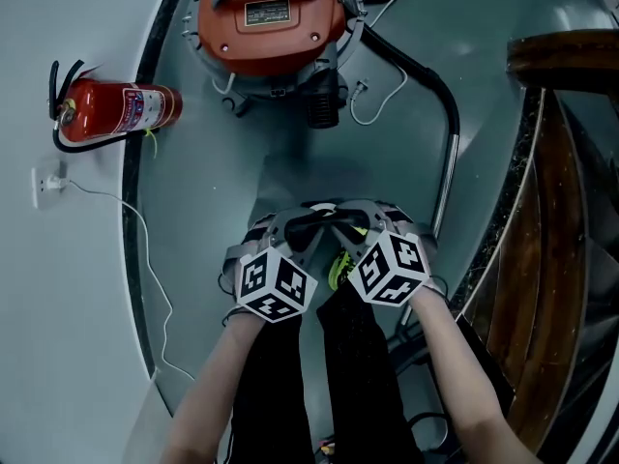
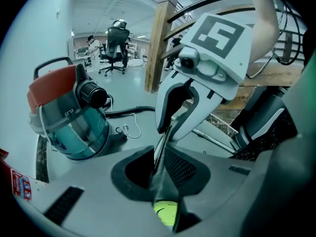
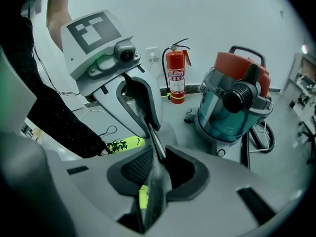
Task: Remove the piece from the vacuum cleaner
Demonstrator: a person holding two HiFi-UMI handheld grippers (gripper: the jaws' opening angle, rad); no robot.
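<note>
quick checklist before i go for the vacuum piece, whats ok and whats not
1. Vacuum upright and in view: ok.
2. Hose plugged into its front port: ok.
3. Left claw and right claw empty: ok, both shut, tip to tip, holding nothing.
4. Claws at the vacuum: not ok, they hang above the legs, apart from it.
5. Floor by the vacuum free: not ok, a white cord lies beside its base.
6. Which piece comes off: cannot tell.
</note>
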